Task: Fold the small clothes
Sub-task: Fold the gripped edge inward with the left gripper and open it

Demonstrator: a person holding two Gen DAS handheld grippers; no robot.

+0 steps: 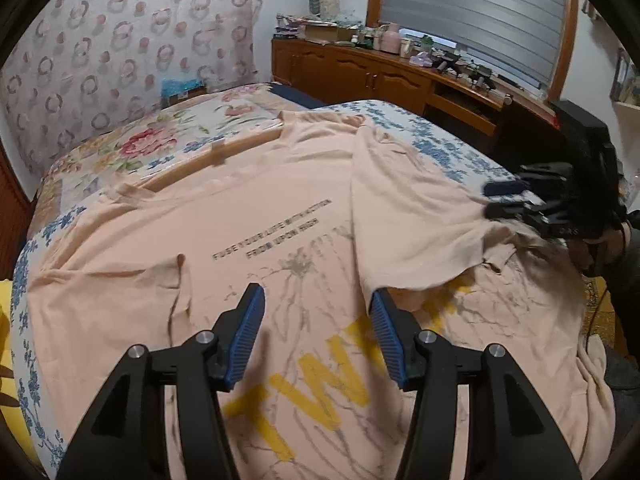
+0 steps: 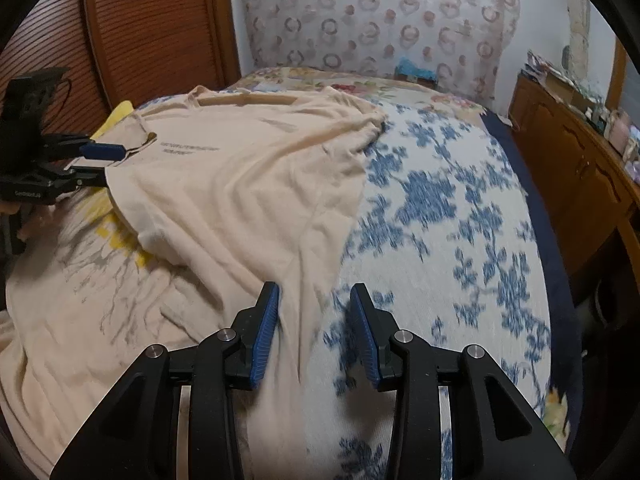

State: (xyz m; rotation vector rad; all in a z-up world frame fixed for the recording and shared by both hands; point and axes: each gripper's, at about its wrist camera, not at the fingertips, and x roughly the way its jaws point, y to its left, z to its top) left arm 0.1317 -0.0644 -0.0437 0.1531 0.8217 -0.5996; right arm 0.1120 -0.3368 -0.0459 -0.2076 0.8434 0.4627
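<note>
A peach T-shirt (image 1: 280, 200) with grey lettering and a yellow print lies spread on the bed. Its right side is folded over onto the chest as a flap (image 1: 408, 216). My left gripper (image 1: 316, 304) hovers open over the printed front, nothing between its blue pads. In the right wrist view the left gripper (image 2: 100, 164) stands at the flap's far corner, jaws apart. My right gripper (image 2: 316, 300) is open low over the T-shirt (image 2: 224, 184), whose folded edge runs under the gap between its fingers. In the left wrist view the right gripper (image 1: 500, 199) sits at the shirt's right edge.
The bedspread (image 2: 440, 220) with blue flowers is bare to the right of the shirt. A wooden dresser (image 1: 380, 76) crowded with small items runs along the far side below a window. A slatted wooden panel (image 2: 152, 28) stands behind the bed, and something yellow (image 2: 120, 114) lies beside the shirt.
</note>
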